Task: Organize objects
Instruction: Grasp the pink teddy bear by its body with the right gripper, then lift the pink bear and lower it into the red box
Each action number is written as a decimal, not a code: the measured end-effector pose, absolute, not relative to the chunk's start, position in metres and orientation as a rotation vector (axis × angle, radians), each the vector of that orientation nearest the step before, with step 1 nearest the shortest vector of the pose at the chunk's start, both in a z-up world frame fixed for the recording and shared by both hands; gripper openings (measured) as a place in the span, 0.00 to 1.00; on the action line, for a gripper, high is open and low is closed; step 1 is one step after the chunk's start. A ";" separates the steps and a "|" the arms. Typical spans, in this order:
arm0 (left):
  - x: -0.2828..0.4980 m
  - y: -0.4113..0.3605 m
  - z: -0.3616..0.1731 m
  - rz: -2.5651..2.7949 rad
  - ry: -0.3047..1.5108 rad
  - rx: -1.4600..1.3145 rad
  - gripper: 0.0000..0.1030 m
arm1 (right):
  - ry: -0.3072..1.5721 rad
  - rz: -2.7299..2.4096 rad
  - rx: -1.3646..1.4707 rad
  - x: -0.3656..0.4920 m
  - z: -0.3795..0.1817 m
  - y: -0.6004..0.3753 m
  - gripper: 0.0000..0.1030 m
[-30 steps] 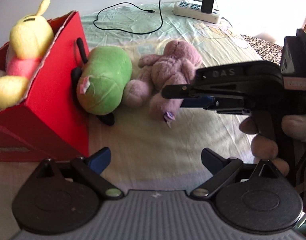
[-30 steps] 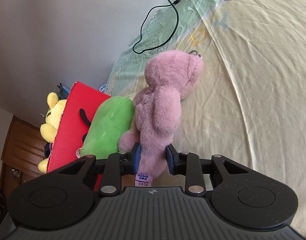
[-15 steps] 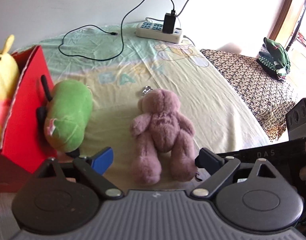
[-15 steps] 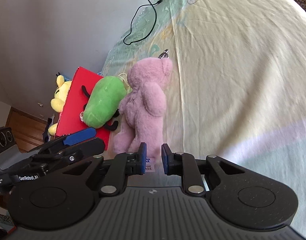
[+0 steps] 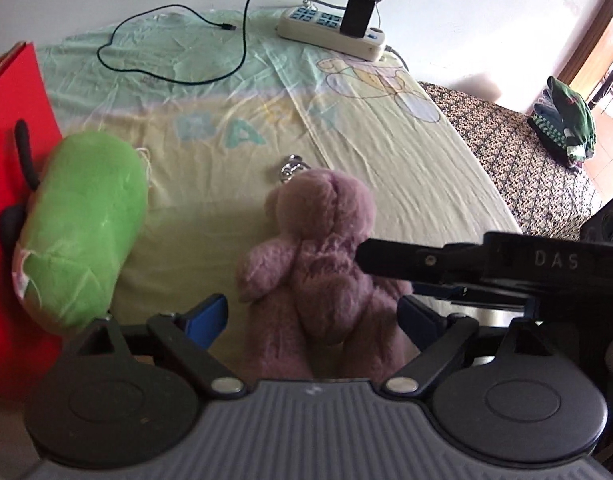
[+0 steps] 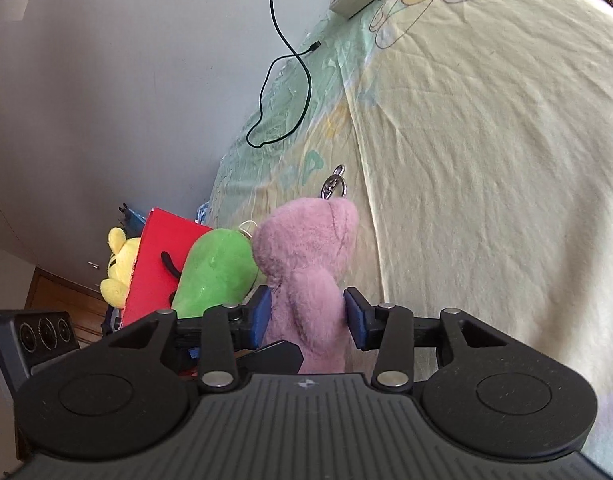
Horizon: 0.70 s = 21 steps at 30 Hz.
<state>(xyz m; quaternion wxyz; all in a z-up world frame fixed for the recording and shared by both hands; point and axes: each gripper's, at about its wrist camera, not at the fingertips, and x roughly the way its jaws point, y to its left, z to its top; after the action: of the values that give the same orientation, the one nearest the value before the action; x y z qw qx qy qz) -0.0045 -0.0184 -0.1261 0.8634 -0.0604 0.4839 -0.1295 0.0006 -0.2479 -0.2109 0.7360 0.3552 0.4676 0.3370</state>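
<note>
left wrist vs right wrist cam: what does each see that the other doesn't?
Left only: folded clothes on the patterned cover, the charger in the power strip.
Right only: yellow plush behind the red box.
Both: pink bear between each gripper's fingers, green plush, keyring, cable.

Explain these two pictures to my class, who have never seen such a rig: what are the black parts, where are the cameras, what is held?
No robot here: a person holds a two-finger gripper in each hand, each with a camera looking along its fingers. One picture is from the left gripper, open around the legs of the pink bear. The other is from the right gripper, its pads against the bear's sides; whether it squeezes is unclear. On the bed sheet lie a green plush beside a red box with a yellow plush, a power strip and a cable.
</note>
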 end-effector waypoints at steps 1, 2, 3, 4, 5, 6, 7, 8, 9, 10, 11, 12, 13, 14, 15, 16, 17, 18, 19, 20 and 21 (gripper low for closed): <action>-0.002 -0.018 -0.128 -0.281 1.021 -0.145 0.89 | 1.029 0.752 0.789 0.002 -0.214 -0.247 0.40; 0.001 -0.019 -0.129 -0.292 1.025 -0.156 0.87 | 1.024 0.765 0.796 0.003 -0.215 -0.245 0.39; 0.003 -0.021 -0.131 -0.290 1.029 -0.156 0.88 | 1.023 0.768 0.792 0.004 -0.215 -0.243 0.40; 0.005 -0.022 -0.133 -0.285 1.028 -0.157 0.88 | 1.022 0.771 0.783 0.006 -0.214 -0.241 0.41; 0.006 -0.021 -0.134 -0.285 1.027 -0.169 0.88 | 1.025 0.775 0.772 0.007 -0.214 -0.240 0.40; 0.007 -0.019 -0.135 -0.287 1.030 -0.186 0.87 | 1.028 0.780 0.774 0.008 -0.214 -0.240 0.38; 0.007 -0.017 -0.135 -0.293 1.033 -0.205 0.86 | 1.035 0.785 0.784 0.009 -0.215 -0.241 0.37; 0.006 -0.016 -0.134 -0.299 1.034 -0.214 0.84 | 1.041 0.789 0.804 0.009 -0.216 -0.244 0.35; 0.005 -0.015 -0.133 -0.304 1.032 -0.215 0.84 | 1.045 0.790 0.818 0.008 -0.217 -0.246 0.34; 0.003 -0.015 -0.131 -0.309 1.027 -0.211 0.82 | 1.048 0.793 0.830 0.007 -0.217 -0.248 0.34; 0.001 -0.016 -0.130 -0.313 1.024 -0.206 0.81 | 1.045 0.797 0.833 0.004 -0.216 -0.250 0.34; -0.001 -0.017 -0.128 -0.318 1.020 -0.200 0.81 | 1.040 0.803 0.828 0.002 -0.214 -0.251 0.34; -0.004 -0.018 -0.126 -0.320 1.016 -0.197 0.81 | 1.034 0.809 0.821 -0.001 -0.211 -0.252 0.33; -0.007 -0.018 -0.123 -0.322 1.011 -0.195 0.81 | 1.029 0.814 0.814 -0.003 -0.209 -0.252 0.33; -0.010 -0.018 -0.121 -0.324 1.008 -0.195 0.81 | 1.023 0.822 0.809 -0.006 -0.205 -0.252 0.33; -0.013 -0.018 -0.118 -0.325 1.004 -0.198 0.81 | 1.019 0.828 0.807 -0.009 -0.202 -0.253 0.33; -0.017 -0.018 -0.115 -0.327 0.999 -0.198 0.81 | 1.015 0.837 0.806 -0.012 -0.199 -0.254 0.33; -0.021 -0.018 -0.111 -0.331 0.992 -0.196 0.81 | 1.010 0.847 0.803 -0.014 -0.195 -0.254 0.33; -0.025 -0.017 -0.107 -0.335 0.985 -0.190 0.81 | 1.007 0.855 0.798 -0.016 -0.191 -0.254 0.33; -0.029 -0.017 -0.103 -0.337 0.978 -0.187 0.81 | 1.000 0.866 0.790 -0.019 -0.186 -0.254 0.33; -0.032 -0.016 -0.099 -0.339 0.971 -0.185 0.81 | 0.994 0.875 0.785 -0.021 -0.182 -0.253 0.33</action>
<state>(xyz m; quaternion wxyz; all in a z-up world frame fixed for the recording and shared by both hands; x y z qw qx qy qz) -0.0323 -0.0160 -0.0988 0.8666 -0.0885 0.4635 -0.1620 -0.0209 -0.2527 -0.1820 0.7181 0.3547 0.4496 0.3955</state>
